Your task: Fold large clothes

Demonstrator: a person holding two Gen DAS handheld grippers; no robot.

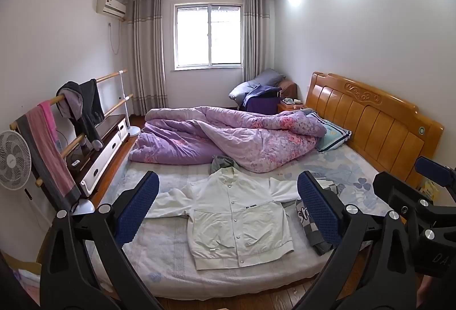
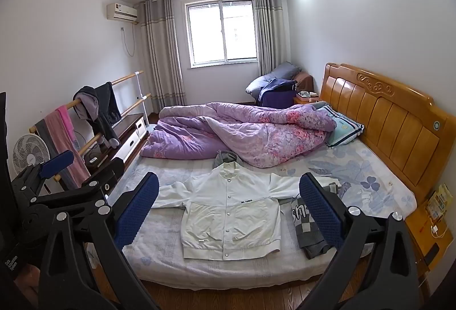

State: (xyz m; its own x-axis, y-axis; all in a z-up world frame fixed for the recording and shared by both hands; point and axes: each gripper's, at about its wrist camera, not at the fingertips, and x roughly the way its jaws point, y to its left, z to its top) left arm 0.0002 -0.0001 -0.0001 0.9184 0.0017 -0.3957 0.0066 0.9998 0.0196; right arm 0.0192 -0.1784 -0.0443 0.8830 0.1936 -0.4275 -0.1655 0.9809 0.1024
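A white snap-front jacket (image 1: 242, 221) lies face up and spread flat on a bed (image 1: 171, 258), in the lower centre of both frames, collar toward the top, 2 sleeves stretched out to the left and right. A crumpled purple quilt (image 1: 228, 139) sits just above the collar, and a grey checked garment (image 1: 310, 227) lies beside the jacket's right edge, under the right sleeve. The left gripper (image 1: 228, 213) and the right gripper (image 2: 228, 213) both hover back from the bed's near edge, jaws released wide, holding nothing. Folding has not begun. A good start, I judge, is to pinch 1 sleeve cuff with each gripper, catching only the white cloth and not the checked garment, then lay the sleeves across the chest smoothly, keeping the hem square.
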